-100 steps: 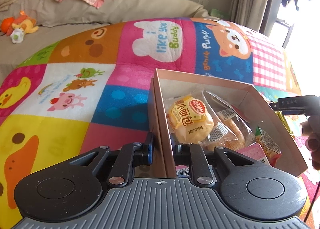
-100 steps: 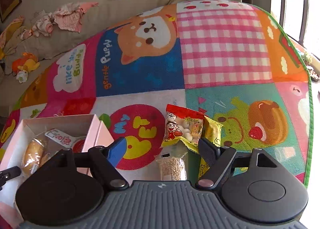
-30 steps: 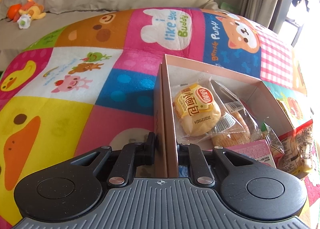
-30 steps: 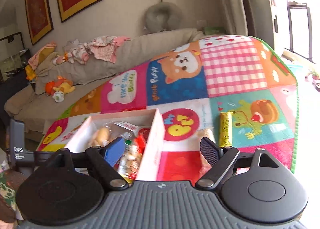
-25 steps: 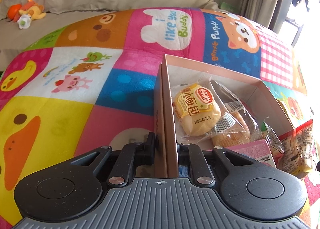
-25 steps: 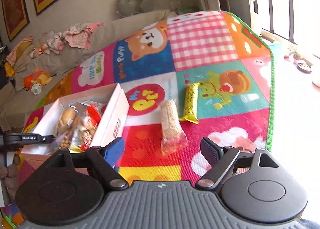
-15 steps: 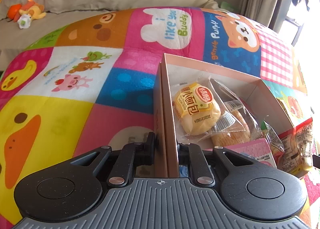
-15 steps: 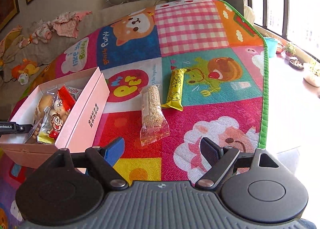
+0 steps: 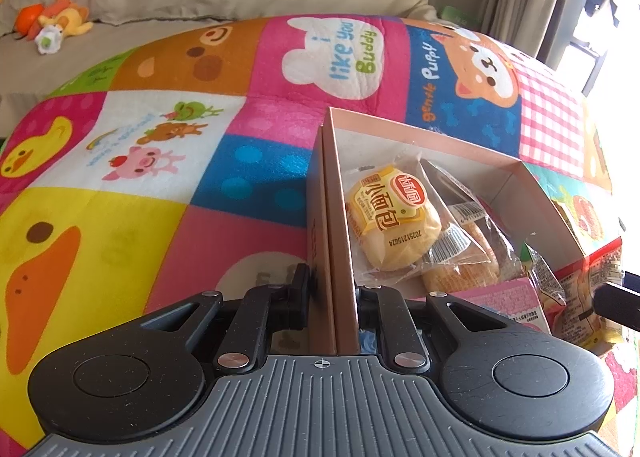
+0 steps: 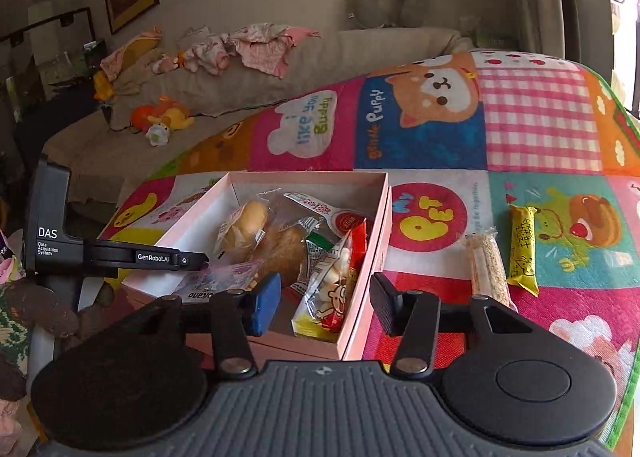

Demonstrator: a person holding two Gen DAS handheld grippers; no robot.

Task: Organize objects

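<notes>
An open pink box [image 9: 420, 145] lies on the colourful play mat and holds a yellow bun packet [image 9: 392, 225] and other wrapped snacks. My left gripper [image 9: 334, 297] is shut on the box's left wall. In the right wrist view the same box [image 10: 308, 185] lies just ahead. My right gripper [image 10: 324, 307] is closing, its jaws astride the box's right wall and a red and yellow snack bag [image 10: 336, 289] leaning inside it. Neither pad visibly presses on them. A grain bar [image 10: 486, 265] and a yellow bar [image 10: 522, 249] lie on the mat right of the box.
A beige sofa [image 10: 360, 53] with clothes and plush toys [image 10: 160, 117] runs behind the mat. A grey neck pillow [image 10: 384, 1] rests on its back. The mat's green edge [image 10: 628, 129] borders bright floor by the window on the right.
The right wrist view swung from the two bars on the mat back to the box, and its jaws narrowed. The left gripper kept its hold on the box wall.
</notes>
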